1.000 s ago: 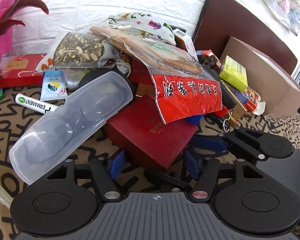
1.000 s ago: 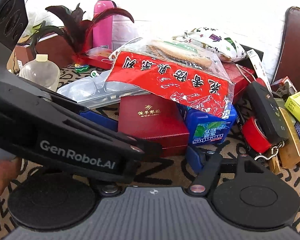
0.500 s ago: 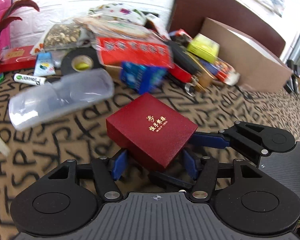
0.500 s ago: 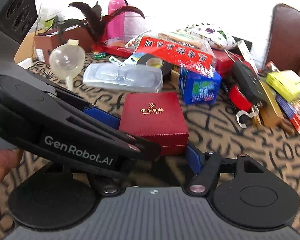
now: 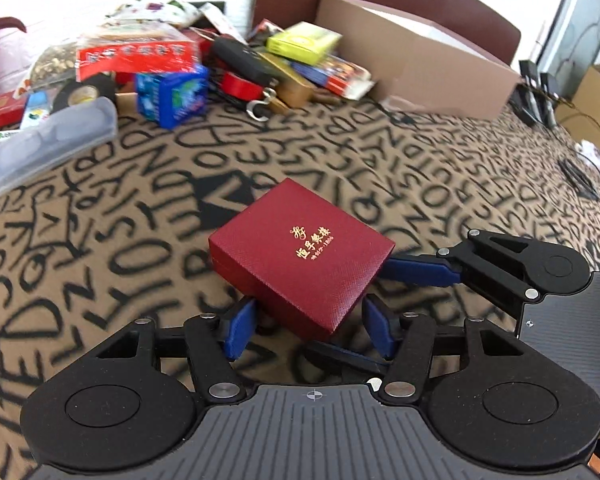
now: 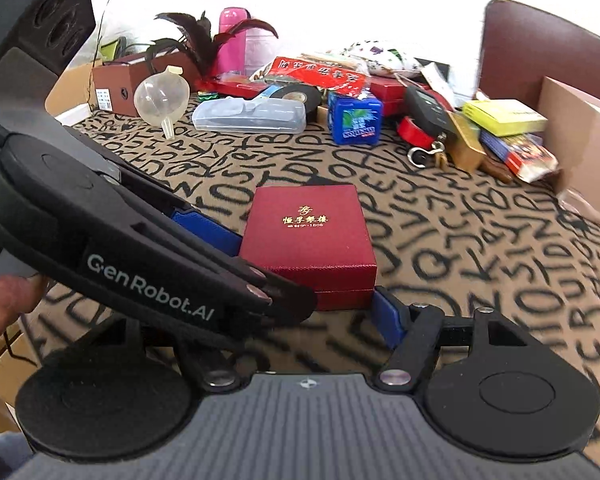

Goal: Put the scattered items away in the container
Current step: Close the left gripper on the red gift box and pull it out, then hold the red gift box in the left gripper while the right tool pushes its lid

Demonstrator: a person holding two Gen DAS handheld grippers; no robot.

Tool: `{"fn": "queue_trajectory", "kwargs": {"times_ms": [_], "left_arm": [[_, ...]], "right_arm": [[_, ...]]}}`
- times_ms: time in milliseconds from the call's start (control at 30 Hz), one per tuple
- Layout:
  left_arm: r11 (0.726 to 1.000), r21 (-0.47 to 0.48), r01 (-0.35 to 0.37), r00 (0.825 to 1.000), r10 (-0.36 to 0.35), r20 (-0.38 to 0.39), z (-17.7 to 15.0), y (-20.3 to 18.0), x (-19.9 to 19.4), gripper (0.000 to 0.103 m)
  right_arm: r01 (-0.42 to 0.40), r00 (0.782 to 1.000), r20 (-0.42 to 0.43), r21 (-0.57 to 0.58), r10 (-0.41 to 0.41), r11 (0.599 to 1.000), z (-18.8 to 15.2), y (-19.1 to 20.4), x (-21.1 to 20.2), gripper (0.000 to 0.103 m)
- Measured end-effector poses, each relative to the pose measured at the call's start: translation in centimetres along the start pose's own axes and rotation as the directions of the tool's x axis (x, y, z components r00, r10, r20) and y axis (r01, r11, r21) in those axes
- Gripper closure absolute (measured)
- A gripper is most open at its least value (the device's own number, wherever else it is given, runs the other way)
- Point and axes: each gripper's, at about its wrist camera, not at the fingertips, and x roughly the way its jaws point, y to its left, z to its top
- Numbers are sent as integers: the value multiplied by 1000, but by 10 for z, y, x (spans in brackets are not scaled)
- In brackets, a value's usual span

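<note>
Left hand-held gripper (image 5: 308, 324): jaws wide and closing – the red box (image 5: 302, 254) sits between its blue pads, near corner low between them; whether either pad presses the box, I cannot tell.
Right hand-held gripper (image 6: 314, 308): jaws wide apart around the same red box (image 6: 310, 240); its right blue pad sits at the box's near right corner, while the left pad is hidden behind the other gripper's arm.
Red box: one, gold lettering on the lid, lid closed, at the near middle of the letter-print counter (image 5: 100, 240), well apart from the pile.
Container: one brown cardboard box (image 5: 420, 60) at the far right, against a dark brown chair back.
Pile, far left to middle: one clear plastic case (image 5: 48, 146), one blue mint box (image 5: 172, 94), one black tape roll (image 5: 82, 94), one red tape roll (image 5: 240, 84), one yellow-green box (image 5: 302, 42), one red snack packet (image 5: 136, 58), one printed cloth pouch (image 5: 156, 10).
Far left, right view: one clear round bulb (image 6: 162, 98), one pink bottle (image 6: 233, 38) – dark feathers beside it.
Person: fingertips (image 6: 4, 300) at the near left edge.
</note>
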Motion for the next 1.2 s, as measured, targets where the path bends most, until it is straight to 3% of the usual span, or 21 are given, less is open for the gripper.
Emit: {"fn": "queue_trajectory", "kwargs": {"times_ms": [300, 400, 567, 700, 867, 967, 1100, 1200], "left_arm": [[1000, 21, -3, 1000, 3, -4, -11, -27, -3, 31], [1000, 8, -4, 1000, 4, 6, -13, -25, -7, 29], [999, 19, -41, 998, 40, 46, -16, -17, -16, 15], [999, -14, -40, 998, 40, 38, -6, -3, -12, 14], [994, 22, 110, 992, -111, 52, -4, 4, -23, 14], [993, 54, 107, 990, -111, 91, -1, 10, -29, 11], [992, 26, 124, 984, -126, 123, 22, 23, -23, 11], [988, 29, 152, 983, -154, 96, 39, 30, -6, 10]], "right_arm": [[-8, 999, 47, 70, 5, 998, -23, -10, -25, 29], [-6, 998, 57, 102, 0, 995, -24, -11, -29, 28], [11, 998, 57, 127, -19, 992, -26, -12, -35, 25], [43, 998, 43, 162, -51, 986, -25, -18, -37, 25], [50, 998, 23, 184, -56, 982, -23, -26, -43, 26], [21, 1000, 11, 169, -23, 985, -21, -23, -43, 26], [-10, 1000, -2, 161, 10, 987, -16, -9, -37, 27], [-17, 1000, -12, 150, 19, 988, -13, -3, -31, 28]]}}
